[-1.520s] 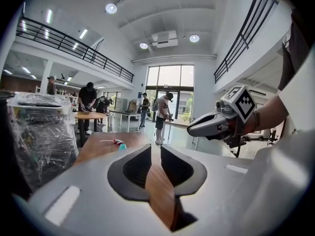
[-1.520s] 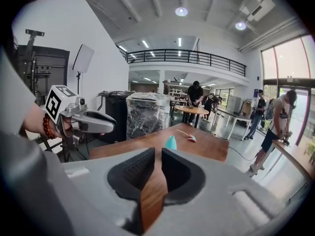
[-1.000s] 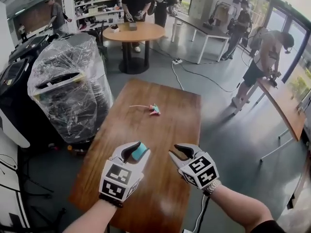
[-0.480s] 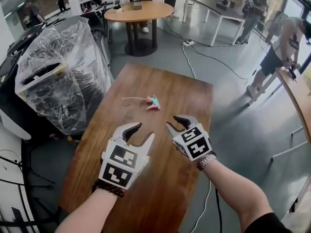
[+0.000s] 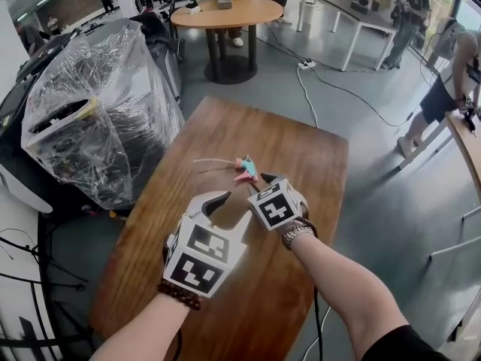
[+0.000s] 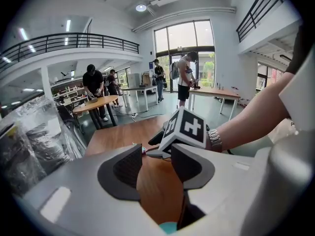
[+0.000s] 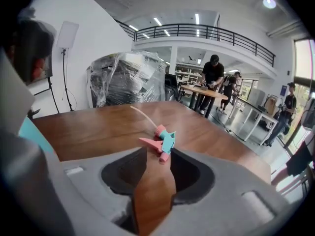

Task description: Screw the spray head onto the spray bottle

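The pink and teal spray head [image 5: 245, 169] with its thin tube lies on the wooden table [image 5: 308, 149]. My right gripper [image 5: 263, 180] sits just behind it. In the right gripper view the spray head [image 7: 163, 142] lies at the tips of the right gripper [image 7: 158, 156], whose jaws are opening and do not press on it. My left gripper [image 5: 231, 205] hovers over the table behind the right one, jaws opening with nothing between them [image 6: 156, 154]. A small teal piece [image 6: 167, 227] shows at their base; what it is I cannot tell. No spray bottle is in sight.
A plastic-wrapped machine [image 5: 98, 119] stands close to the table's left side. Beyond it are a round table [image 5: 225, 10] with people working, a white table and floor cables [image 5: 331, 89]. Another wooden table edge [image 5: 466, 141] and a person are at the right.
My right gripper has moved forward and left up to the spray head. Both grippers' jaws stand wider. A teal thing seen at the left jaws a second ago no longer shows in the head view.
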The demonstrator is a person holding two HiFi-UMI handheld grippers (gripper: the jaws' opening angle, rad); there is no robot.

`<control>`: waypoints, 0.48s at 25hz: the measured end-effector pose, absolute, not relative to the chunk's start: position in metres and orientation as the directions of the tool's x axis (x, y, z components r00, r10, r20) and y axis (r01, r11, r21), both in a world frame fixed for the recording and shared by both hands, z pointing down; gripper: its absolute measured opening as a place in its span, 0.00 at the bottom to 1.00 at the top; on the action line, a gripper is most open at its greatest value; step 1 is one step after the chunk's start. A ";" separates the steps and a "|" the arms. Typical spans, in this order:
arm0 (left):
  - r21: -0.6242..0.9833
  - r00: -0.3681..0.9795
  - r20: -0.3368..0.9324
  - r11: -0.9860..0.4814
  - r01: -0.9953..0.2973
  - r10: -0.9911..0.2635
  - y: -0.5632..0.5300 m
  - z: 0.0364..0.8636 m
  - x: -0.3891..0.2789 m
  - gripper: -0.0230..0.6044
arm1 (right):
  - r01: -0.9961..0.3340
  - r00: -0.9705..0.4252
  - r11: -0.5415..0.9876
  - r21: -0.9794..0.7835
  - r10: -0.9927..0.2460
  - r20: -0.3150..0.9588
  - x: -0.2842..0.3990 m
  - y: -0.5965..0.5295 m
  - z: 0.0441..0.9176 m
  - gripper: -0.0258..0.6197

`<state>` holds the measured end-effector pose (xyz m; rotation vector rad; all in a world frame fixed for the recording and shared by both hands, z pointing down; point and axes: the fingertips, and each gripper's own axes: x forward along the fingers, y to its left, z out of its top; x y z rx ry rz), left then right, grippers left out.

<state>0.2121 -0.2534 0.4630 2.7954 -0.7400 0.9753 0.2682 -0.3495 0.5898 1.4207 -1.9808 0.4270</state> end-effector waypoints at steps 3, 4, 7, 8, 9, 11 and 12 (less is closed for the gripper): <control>-0.076 0.676 0.615 -0.883 -0.463 -0.407 -0.250 0.470 0.210 0.35 | -0.933 -0.172 0.343 0.106 -0.686 0.707 0.272 -0.361 0.614 0.24; -0.078 0.673 0.618 -0.884 -0.462 -0.406 -0.250 0.472 0.208 0.35 | -0.937 -0.166 0.335 0.100 -0.678 0.716 0.273 -0.363 0.620 0.24; -0.071 0.669 0.619 -0.879 -0.472 -0.410 -0.252 0.475 0.201 0.35 | -0.942 -0.153 0.320 0.095 -0.667 0.729 0.274 -0.367 0.630 0.24; -0.069 0.668 0.619 -0.876 -0.477 -0.413 -0.253 0.475 0.198 0.35 | -0.943 -0.158 0.322 0.089 -0.665 0.729 0.274 -0.369 0.632 0.24; -0.068 0.667 0.619 -0.874 -0.482 -0.415 -0.254 0.476 0.197 0.35 | -0.942 -0.167 0.325 0.080 -0.665 0.728 0.273 -0.371 0.632 0.24; -0.067 0.665 0.618 -0.871 -0.487 -0.420 -0.256 0.476 0.194 0.35 | -0.945 -0.177 0.321 0.064 -0.666 0.724 0.273 -0.375 0.631 0.24; -0.065 0.665 0.617 -0.869 -0.490 -0.421 -0.256 0.476 0.193 0.35 | -0.951 -0.173 0.305 0.053 -0.664 0.727 0.276 -0.375 0.631 0.24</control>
